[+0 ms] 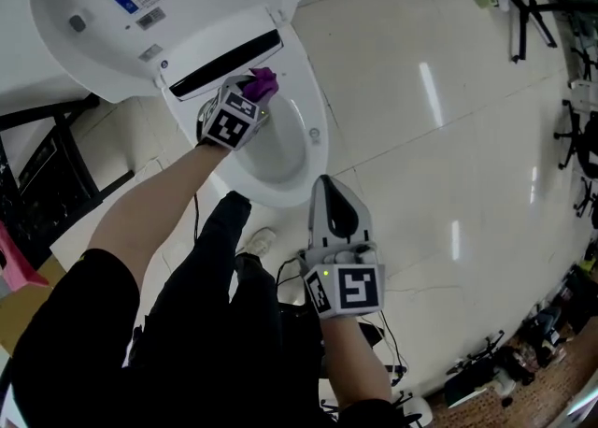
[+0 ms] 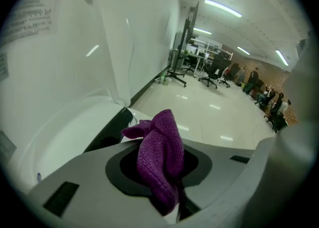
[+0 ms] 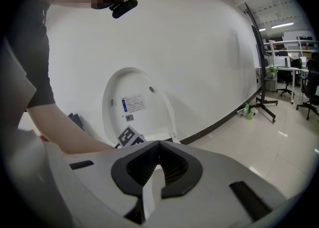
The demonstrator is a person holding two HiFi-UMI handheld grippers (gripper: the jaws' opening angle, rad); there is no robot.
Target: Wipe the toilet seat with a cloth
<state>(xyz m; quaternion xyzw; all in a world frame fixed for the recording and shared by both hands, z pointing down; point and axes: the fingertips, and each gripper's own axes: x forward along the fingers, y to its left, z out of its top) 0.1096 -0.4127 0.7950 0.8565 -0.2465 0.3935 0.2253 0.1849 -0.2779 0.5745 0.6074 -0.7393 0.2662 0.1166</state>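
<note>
The white toilet has its lid [image 1: 159, 6] raised, and its seat [image 1: 304, 90] rings the bowl. My left gripper [image 1: 254, 92] is at the back of the seat, just under the lid's hinge, shut on a purple cloth [image 1: 262, 83]. In the left gripper view the cloth [image 2: 162, 160] bunches up between the jaws, with the lid [image 2: 60, 48] close on the left. My right gripper [image 1: 324, 185] hangs in front of the bowl's front edge, over the floor. It [image 3: 158, 147] is shut with nothing in it and faces the lid [image 3: 132, 105].
A black shelf [image 1: 37, 174] stands left of the toilet, with a pink object [image 1: 14, 267] below it. The person's dark trousers and a shoe [image 1: 262, 241] are below the bowl. Cables [image 1: 392, 342] lie on the tiled floor, and stands and chairs [image 1: 528, 15] line the far right.
</note>
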